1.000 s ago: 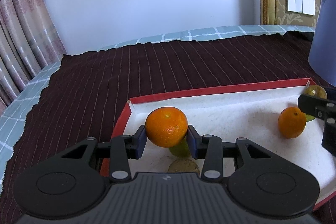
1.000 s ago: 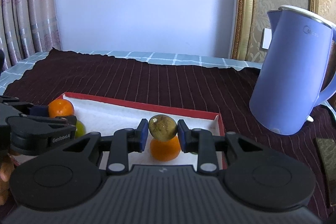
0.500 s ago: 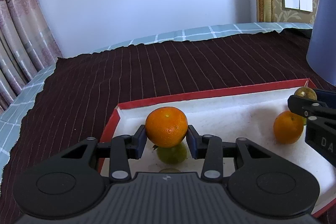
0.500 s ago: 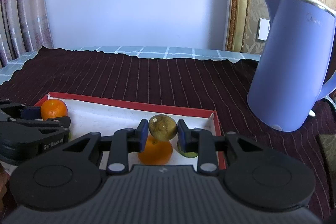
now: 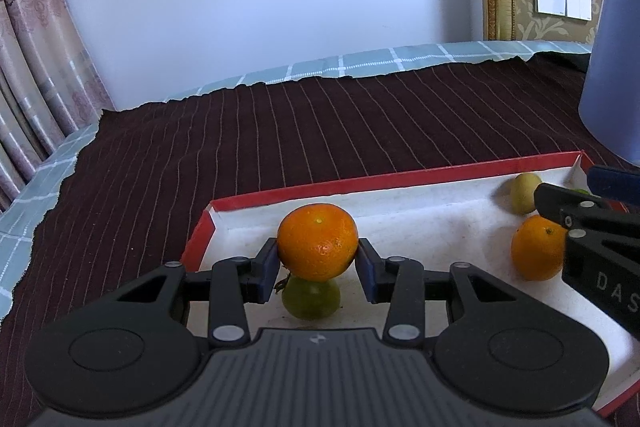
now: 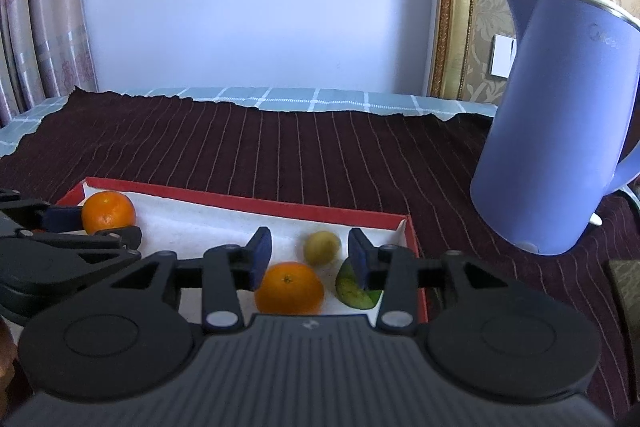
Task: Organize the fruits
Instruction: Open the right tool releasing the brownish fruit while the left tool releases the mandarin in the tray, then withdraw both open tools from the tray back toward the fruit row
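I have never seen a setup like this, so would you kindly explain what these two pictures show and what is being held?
A person holds a two-finger gripper in each hand; a camera on each looks along its fingers. In the left view, the left gripper clamps an orange above a green fruit in a red-edged tray. In the right view, the right gripper is opening and holds nothing; a yellowish fruit, another orange and a green piece lie in the tray. A blue kettle stands on the dark cloth.

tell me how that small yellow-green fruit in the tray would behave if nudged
The small yellow-green fruit looks round and smooth, so it would probably roll. The tray has a raised red rim that should stop it. It looks light, lying free between the opening jaws of the right hand-held gripper.
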A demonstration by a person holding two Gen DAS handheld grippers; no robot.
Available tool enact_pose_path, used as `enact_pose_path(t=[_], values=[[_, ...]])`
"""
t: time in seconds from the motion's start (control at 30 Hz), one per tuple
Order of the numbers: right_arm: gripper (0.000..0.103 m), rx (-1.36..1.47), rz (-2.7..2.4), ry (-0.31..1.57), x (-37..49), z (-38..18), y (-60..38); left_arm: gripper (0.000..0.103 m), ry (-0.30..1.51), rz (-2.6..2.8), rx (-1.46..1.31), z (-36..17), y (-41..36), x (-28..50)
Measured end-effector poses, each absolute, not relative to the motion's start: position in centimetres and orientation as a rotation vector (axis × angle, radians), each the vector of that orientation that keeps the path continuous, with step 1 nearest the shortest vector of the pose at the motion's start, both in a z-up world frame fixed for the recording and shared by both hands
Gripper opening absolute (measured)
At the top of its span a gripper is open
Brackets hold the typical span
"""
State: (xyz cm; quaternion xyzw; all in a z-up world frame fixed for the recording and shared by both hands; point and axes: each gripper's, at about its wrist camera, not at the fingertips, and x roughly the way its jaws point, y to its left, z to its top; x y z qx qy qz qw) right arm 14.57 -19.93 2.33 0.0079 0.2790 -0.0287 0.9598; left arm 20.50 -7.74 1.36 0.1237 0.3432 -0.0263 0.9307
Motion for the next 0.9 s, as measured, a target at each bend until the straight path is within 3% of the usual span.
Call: enact_pose_path(t=[0.3,0.37,0.6,0.73,0.9], values=[[0.039,0.018,-0.057,0.566,13.9,2.3,-20.2,0.041,0.701,-0.063,0.257,1.5,-7.8,20.2],[0.047,0.015,-0.059,0.56,13.5,2.3,-20.2,0.041,0.701,-0.065,0.259,1.4,-7.9,20.0],[0.047,0.017,-0.065,0.544,12.4,2.4,-20.6,0.042,0.687,-0.057,0.266,1.5,-7.9,19.5],[0.054,0.022,-0.071,0.534,11.6,2.4,-20.7,0.054,0.665,-0.051,0.266,2.0,-7.8,18.8],[0.06,0.022,-0.065,0.516,10.6,2.7,-20.6,0.055,0.633,-0.035,0.273,2.6,-7.4,17.7]])
